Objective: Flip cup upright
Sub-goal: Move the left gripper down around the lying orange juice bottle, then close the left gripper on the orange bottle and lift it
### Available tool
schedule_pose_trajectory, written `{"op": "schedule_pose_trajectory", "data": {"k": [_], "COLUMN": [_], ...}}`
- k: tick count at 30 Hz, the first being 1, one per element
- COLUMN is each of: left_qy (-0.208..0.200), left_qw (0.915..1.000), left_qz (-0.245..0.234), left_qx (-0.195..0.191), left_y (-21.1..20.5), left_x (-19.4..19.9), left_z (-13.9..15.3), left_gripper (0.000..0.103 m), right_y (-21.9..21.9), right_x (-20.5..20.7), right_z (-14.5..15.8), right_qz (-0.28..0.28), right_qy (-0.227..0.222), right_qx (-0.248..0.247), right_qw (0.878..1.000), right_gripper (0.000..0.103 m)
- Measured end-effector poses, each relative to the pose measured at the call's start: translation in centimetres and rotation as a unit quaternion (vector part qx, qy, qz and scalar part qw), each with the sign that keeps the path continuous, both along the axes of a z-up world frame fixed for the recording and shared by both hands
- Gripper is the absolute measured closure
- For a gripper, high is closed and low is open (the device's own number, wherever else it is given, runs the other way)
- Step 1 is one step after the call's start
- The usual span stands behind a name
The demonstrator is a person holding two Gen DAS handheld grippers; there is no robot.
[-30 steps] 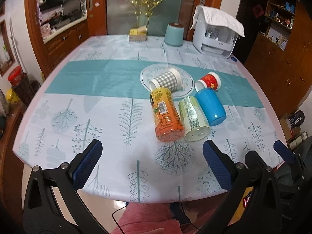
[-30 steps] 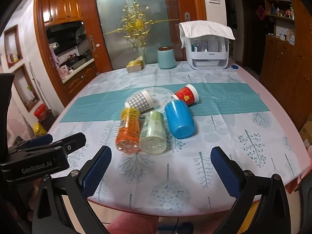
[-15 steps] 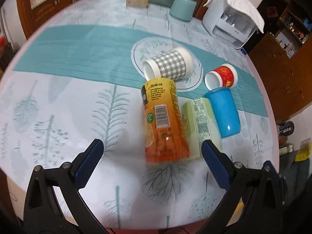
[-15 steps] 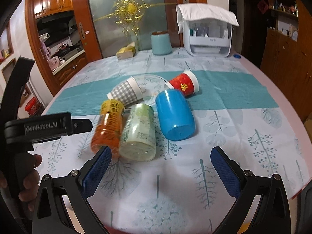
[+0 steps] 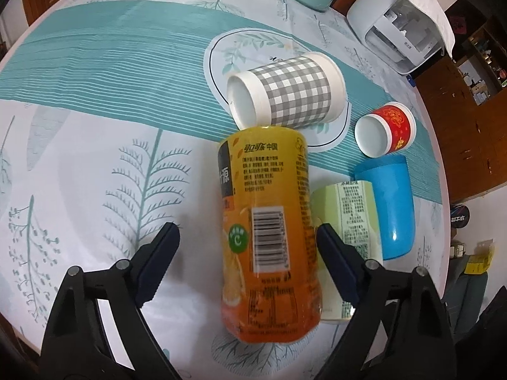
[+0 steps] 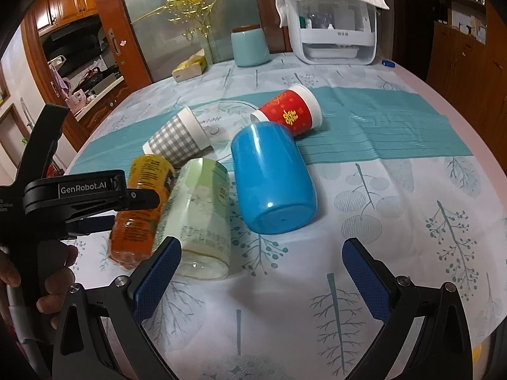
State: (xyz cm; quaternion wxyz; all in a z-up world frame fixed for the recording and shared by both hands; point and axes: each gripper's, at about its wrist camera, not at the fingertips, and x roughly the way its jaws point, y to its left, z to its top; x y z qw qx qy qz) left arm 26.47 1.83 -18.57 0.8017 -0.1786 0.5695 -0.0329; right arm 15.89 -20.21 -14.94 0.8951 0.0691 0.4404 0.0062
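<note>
Several cups lie on their sides on the table. An orange cup (image 5: 266,218) lies between the open fingers of my left gripper (image 5: 250,256), which straddles its lower half without touching. Beside it lie a pale green cup (image 5: 351,221), a blue cup (image 5: 391,209), a grey checked cup (image 5: 291,95) and a red cup (image 5: 389,129). My right gripper (image 6: 259,278) is open and empty, just in front of the green cup (image 6: 202,218) and the blue cup (image 6: 272,180). The left gripper shows in the right wrist view (image 6: 95,202) over the orange cup (image 6: 142,209).
A round placemat (image 5: 253,41) lies under the checked cup. At the far edge stand a white appliance (image 6: 332,28) under a cloth, a teal canister (image 6: 248,47) and a tissue box (image 6: 190,68). The near table edge is close below both grippers.
My left gripper has moved forward and down so its open fingers now flank the orange cup. My right gripper has moved closer to the green and blue cups. The cups have not moved.
</note>
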Motion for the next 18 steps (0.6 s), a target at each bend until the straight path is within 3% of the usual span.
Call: {"op": "schedule_pose_trajectory", "data": {"k": [5, 8, 18], "left_qy": [0.008, 0.007, -0.018], "left_qw": [0.9995, 0.9995, 0.9995], "left_qz": [-0.011, -0.016, -0.019], "left_qx": [-0.029, -0.028, -0.016], "left_y": [-0.2, -0.4, 0.0], "left_x": [0.2, -0.1, -3.0], "left_z": [-0.6, -0.4, 2.2], "left_gripper": [0.036, 0.047, 0.048], "right_y": [0.0, 0.0, 0.3], "right_x": [-0.2, -0.1, -2.7], "right_z": [-0.3, -0.2, 1.8], "right_qz": [-0.002, -0.001, -0.004], "right_qy": [0.003, 0.001, -0.018], "right_qx": [0.003, 0.003, 0.002], "right_qw": [1.0, 1.0, 1.0], "right_gripper": [0.0, 0.0, 0.0]}}
